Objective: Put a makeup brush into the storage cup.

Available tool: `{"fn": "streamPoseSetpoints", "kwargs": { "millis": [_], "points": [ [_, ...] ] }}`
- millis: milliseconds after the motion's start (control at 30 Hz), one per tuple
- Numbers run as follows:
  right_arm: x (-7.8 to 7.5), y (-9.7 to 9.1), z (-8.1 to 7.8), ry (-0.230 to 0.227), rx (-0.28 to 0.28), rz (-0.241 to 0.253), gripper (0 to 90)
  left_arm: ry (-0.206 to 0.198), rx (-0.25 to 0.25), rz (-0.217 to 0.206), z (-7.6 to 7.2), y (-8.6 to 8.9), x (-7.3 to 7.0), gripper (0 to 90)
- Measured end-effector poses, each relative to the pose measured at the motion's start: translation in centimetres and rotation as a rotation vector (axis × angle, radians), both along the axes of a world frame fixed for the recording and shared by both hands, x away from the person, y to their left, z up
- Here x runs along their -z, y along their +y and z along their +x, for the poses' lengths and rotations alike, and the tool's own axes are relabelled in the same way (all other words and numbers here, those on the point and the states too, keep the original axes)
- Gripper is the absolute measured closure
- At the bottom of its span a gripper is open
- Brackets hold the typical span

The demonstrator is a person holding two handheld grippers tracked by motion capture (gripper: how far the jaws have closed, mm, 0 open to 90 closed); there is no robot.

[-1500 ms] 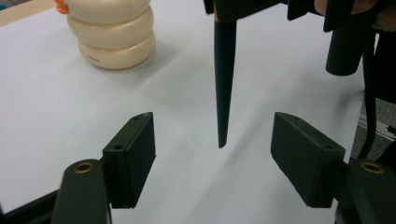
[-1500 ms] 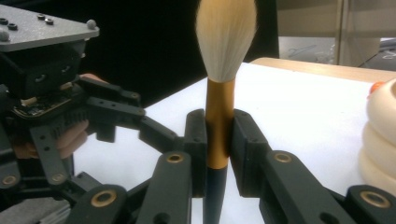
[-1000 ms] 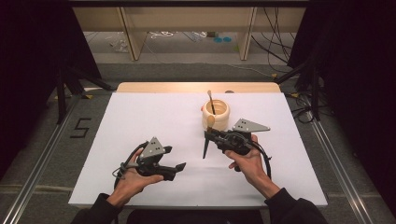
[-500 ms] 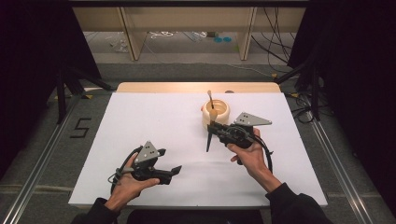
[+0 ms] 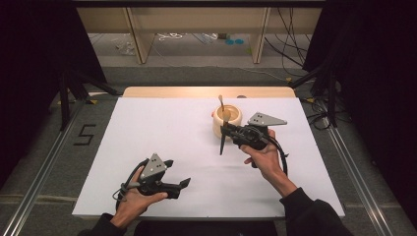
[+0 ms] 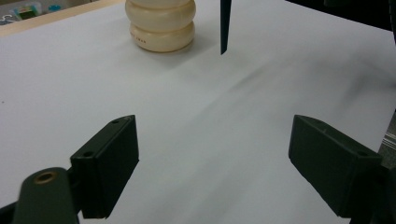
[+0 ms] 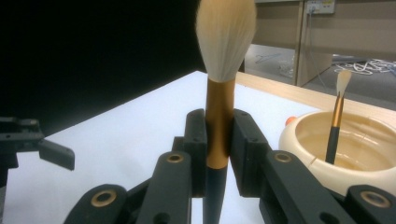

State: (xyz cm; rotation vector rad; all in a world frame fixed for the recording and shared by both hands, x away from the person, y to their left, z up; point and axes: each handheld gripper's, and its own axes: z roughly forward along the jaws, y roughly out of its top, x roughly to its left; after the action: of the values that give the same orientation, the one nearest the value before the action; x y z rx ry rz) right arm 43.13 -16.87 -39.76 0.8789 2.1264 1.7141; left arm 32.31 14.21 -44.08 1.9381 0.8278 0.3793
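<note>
The right gripper view shows our right gripper (image 7: 218, 154) with its fingers clamped on the big brush (image 7: 223, 74), hair end up, beside the bowl (image 5: 226, 120) on the tabletop (image 5: 162, 132). We think the brush still has to go into the bowl, where a small brush (image 7: 337, 121) already stands. Our left gripper (image 6: 212, 163) waits low with fingers apart and nothing in them.

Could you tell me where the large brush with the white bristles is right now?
The large brush is clamped in the right hand-held gripper, right of centre in the high view, just in front of the cream pot that holds a smaller brush.
</note>
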Motion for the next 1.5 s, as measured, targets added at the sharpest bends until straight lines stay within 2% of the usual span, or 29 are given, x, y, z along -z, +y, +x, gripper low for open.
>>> {"fn": "streamPoseSetpoints", "kwargs": {
  "millis": [167,333,400,533,800,1000,1033,1067,1100,1133,1200,1233,1500],
  "points": [
    [-0.5,-0.2,0.5,0.005,0.001,-0.008,78.1,0.003,-0.010,0.013,-0.5,-0.2,0.2,15.9],
    [-0.7,-0.2,1.1,-0.001,0.008,-0.002,78.1,-0.006,-0.013,-0.003,-0.9,-0.4,0.3,15.9],
    [-0.9,-0.3,1.2,0.005,0.012,-0.014,78.1,-0.010,-0.013,0.003,-0.9,-0.3,0.2,15.9],
    [-1.2,-0.2,1.6,0.001,0.013,-0.003,78.1,-0.013,-0.023,0.004,-1.0,0.0,0.2,15.9],
    [-2.0,-0.1,2.4,-0.007,0.019,-0.014,78.1,-0.012,-0.020,0.010,-1.0,0.0,0.2,15.9],
    [-2.7,-0.3,3.0,-0.015,0.026,0.004,78.1,-0.012,-0.015,0.016,-0.8,0.0,0.2,15.9],
    [-2.9,-0.3,3.2,-0.037,0.031,-0.001,78.1,-0.013,-0.014,0.012,-0.8,0.0,0.2,15.9],
    [-3.1,-0.3,3.2,-0.013,0.028,0.000,78.1,-0.013,-0.016,0.014,-0.8,0.0,0.2,15.9],
    [-3.2,-0.4,3.5,-0.037,0.031,0.001,78.1,-0.011,-0.017,0.015,-0.8,-0.1,0.3,15.9],
    [-3.4,-0.4,3.6,-0.042,0.034,0.006,78.1,-0.010,-0.017,0.013,-0.8,-0.1,0.3,15.9],
    [-3.8,-0.5,3.7,-0.024,0.033,0.006,78.1,-0.010,-0.017,0.009,-0.8,-0.2,0.3,15.9],
    [-3.9,-0.6,3.9,-0.044,0.035,0.008,78.1,-0.011,-0.016,0.010,-0.8,-0.2,0.2,16.0],
    [-4.8,-1.1,4.7,-0.030,0.055,0.023,78.1,-0.010,-0.014,0.015,-0.7,0.0,0.2,16.0]
  ]
}}
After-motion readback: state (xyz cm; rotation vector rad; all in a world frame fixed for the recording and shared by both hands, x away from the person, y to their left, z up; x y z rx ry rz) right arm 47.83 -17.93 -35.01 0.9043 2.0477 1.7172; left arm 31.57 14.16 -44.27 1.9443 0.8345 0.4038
